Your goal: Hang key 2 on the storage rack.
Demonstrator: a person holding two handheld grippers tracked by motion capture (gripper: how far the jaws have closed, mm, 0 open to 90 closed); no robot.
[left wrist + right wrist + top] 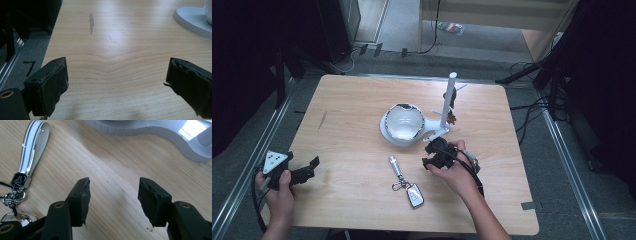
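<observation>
Lying flat on the worktop (342, 130) near the front edge is a key fob on a strap (406, 182): a shiny white-and-silver loop strap at the far end, a small clasp and ring in the middle, and a silver fob with a dark face nearest the person. Just behind it sits a white stand (412, 131) with a round glossy bowl-like ball on its base and a thin white post (447, 100) going up on the right side. Nothing lies between the keys and the right gripper (428, 155), which is held low just to the right of the strap, close in front of the stand's base, wrist angled in toward the middle. Its fingers (80, 195) are partly spread with only bare wood between them. The left gripper (314, 167) hangs by the worktop's left edge, well apart from everything, fingers (53, 80) spread wide and holding nothing.
</observation>
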